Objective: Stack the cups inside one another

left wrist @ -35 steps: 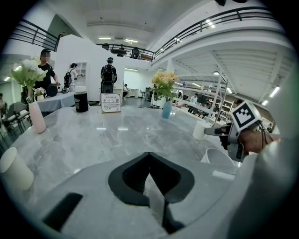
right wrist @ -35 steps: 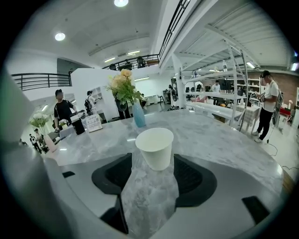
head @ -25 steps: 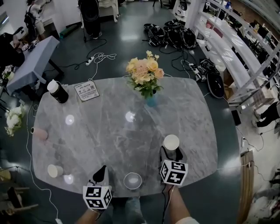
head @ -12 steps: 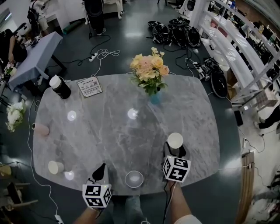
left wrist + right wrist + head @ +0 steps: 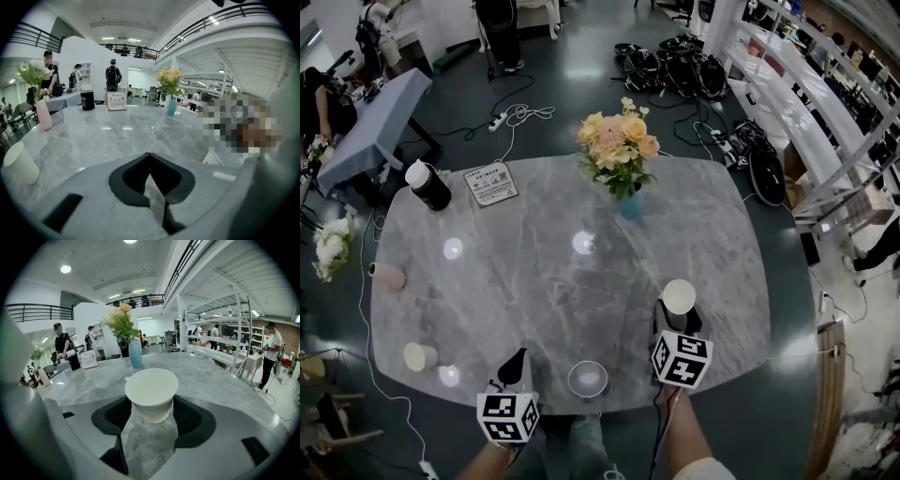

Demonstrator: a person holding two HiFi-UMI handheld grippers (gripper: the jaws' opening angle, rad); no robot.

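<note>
My right gripper is shut on a white paper cup at the table's front right. In the right gripper view the cup stands upright between the two black pads, mouth up. A second white cup stands at the front left, also seen in the left gripper view as a white cup. A greyish cup stands at the front edge between the grippers. A pink cup is at the left edge. My left gripper is shut and holds nothing; its tips meet.
The grey marble table carries a blue vase of flowers at the back centre, a black cup with a white lid and a small sign at the back left. Cables and gear lie on the floor beyond.
My right gripper has carried the white cup a little to the right and away from me. The left gripper has stayed where it was.
</note>
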